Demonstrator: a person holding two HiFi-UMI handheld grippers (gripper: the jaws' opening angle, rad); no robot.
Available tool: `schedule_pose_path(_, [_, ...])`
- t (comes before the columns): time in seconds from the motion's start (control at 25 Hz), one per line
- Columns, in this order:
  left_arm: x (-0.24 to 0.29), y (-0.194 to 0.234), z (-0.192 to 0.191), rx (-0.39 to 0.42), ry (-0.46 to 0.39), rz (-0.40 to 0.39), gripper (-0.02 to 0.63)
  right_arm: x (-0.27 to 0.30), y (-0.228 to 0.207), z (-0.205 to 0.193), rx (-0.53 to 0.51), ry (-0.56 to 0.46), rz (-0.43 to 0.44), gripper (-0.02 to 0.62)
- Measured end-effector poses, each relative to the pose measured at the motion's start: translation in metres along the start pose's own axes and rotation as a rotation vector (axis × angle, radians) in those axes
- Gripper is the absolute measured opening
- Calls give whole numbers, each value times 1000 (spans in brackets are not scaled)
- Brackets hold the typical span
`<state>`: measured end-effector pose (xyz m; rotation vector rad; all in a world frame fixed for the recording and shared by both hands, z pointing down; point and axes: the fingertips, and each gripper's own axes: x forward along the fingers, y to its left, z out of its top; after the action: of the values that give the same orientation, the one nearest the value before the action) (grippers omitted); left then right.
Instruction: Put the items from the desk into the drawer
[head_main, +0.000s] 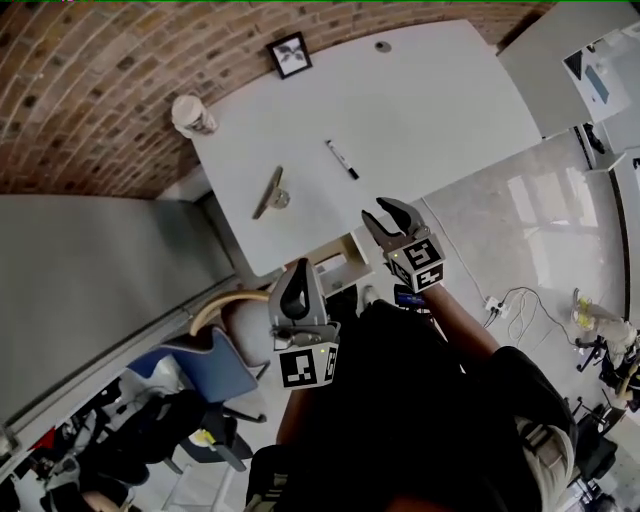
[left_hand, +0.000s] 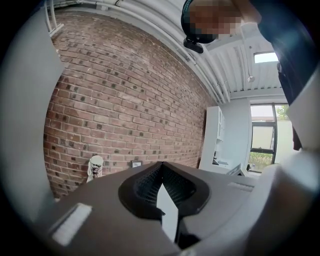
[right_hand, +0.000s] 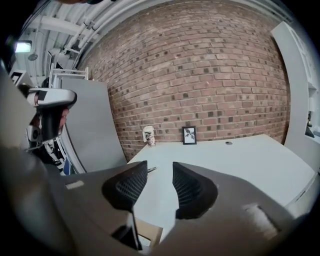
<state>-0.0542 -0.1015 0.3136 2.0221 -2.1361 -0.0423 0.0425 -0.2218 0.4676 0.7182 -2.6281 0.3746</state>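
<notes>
You aim the right tongs, open and empty, at the worktop, likely for the marker; your left tongs sit closed on nothing, idle.

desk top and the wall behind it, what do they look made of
Desk top: smooth matte white board, probably laminate; even colour, no grain.
Wall: bare red-brown brick, rough and matte; staggered courses with pale mortar lines show plainly.
</notes>
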Motion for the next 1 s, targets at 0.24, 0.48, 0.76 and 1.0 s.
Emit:
schedule_pose_path(0.24, [29,28,-9,-25,36,1,17,55,-23,-21,26,82,-14,163])
schedule_pose_path(0.48, [49,49,-20,-46,65,1,17,97,-51,-52,50,167,-54,163])
schedule_pose_path(0.76, [65,64,-34,-84,98,-3,17,134,-76,-105,77,294,-88,163])
schedule_pose_path(1.0, [73,69,-42,-97,118,1,17,157,-93,-133,75,371,-107,163])
